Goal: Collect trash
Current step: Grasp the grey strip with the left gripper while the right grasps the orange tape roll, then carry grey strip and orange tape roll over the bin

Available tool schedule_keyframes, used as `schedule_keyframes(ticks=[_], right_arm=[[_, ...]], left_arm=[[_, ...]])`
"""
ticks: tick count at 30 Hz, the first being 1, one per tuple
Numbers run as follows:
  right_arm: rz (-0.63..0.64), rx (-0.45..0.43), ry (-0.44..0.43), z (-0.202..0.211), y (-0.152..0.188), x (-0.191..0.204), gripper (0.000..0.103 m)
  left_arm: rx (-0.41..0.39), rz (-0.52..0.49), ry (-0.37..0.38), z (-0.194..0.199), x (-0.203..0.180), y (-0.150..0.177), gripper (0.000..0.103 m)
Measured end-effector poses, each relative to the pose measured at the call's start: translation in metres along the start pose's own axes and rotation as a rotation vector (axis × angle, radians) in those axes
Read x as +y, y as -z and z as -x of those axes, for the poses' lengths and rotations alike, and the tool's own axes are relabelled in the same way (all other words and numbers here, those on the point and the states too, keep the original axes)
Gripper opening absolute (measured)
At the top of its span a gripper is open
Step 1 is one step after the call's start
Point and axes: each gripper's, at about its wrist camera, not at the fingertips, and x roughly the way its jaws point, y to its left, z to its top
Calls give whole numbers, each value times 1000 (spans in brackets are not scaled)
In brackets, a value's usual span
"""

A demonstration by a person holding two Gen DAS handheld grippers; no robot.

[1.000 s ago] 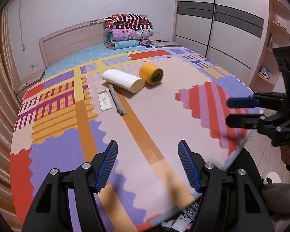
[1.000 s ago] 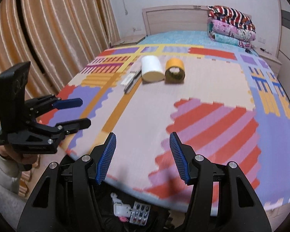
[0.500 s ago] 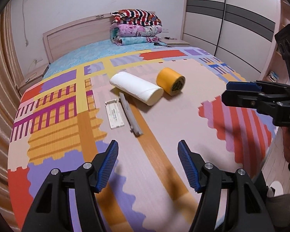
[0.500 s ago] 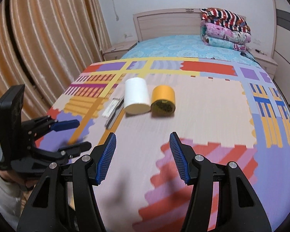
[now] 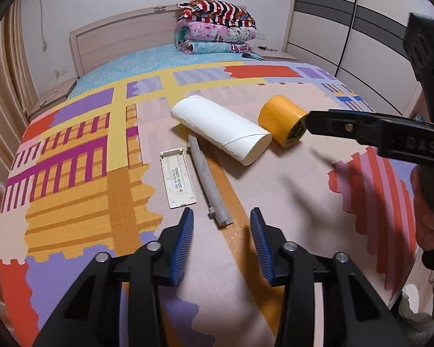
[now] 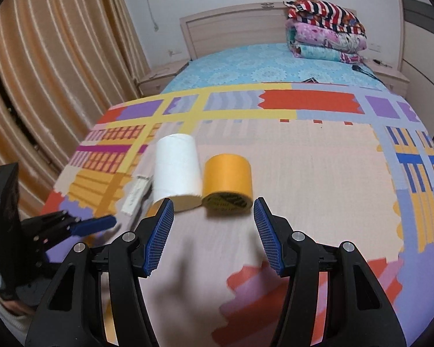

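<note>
Four items lie on a colourful foam mat (image 5: 81, 202) spread over the bed. A white paper roll (image 5: 220, 133) (image 6: 176, 170) lies beside a yellow tape roll (image 5: 283, 120) (image 6: 227, 182). A grey pen-like tube (image 5: 208, 185) and a flat white plastic cover (image 5: 178, 179) (image 6: 136, 193) lie nearer. My left gripper (image 5: 221, 240) hovers just short of the grey tube's near end; its jaws are closing with nothing between them. My right gripper (image 6: 214, 231) stands open just short of the tape roll and the paper roll. In the left wrist view the right gripper's fingers (image 5: 347, 125) reach toward the tape.
Folded blankets (image 5: 214, 31) (image 6: 324, 31) are stacked at the wooden headboard (image 6: 231, 29). Curtains (image 6: 52, 72) hang on the left side, wardrobe doors (image 5: 358, 31) on the right. A nightstand (image 6: 159, 78) stands by the bed. A hand (image 5: 425, 202) holds the right gripper.
Both grippers have moved forward over the mat toward the items. The left jaws have narrowed. The right gripper now faces the tape and paper roll closely.
</note>
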Motion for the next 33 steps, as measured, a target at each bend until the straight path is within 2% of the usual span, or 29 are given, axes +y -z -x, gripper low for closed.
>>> schedule_keyframes(ticks=[9,14,15,16,24,33], right_arm=[[-58,26,18,-25,-7,-9,57],[-78,34,23,-36,-7,-11,56],[-82,37,20,-37,-6,-11,55],[-81,39,15,-37,-6,-12,47],[-85,23,5,-26,0,-9,47],[-55,-39,0,15,15,7,46]], left_arm=[[0,43,-2,-11,7,-3,15],[-7,36,-7,-11,5,-2,14],[-8,36,-12,-10,5,-2,14],[-9,36,-15,-9,5,-1,14],[-31,24,-37,7,2,4,10],[-66,3,-68,35,-8,17,10]])
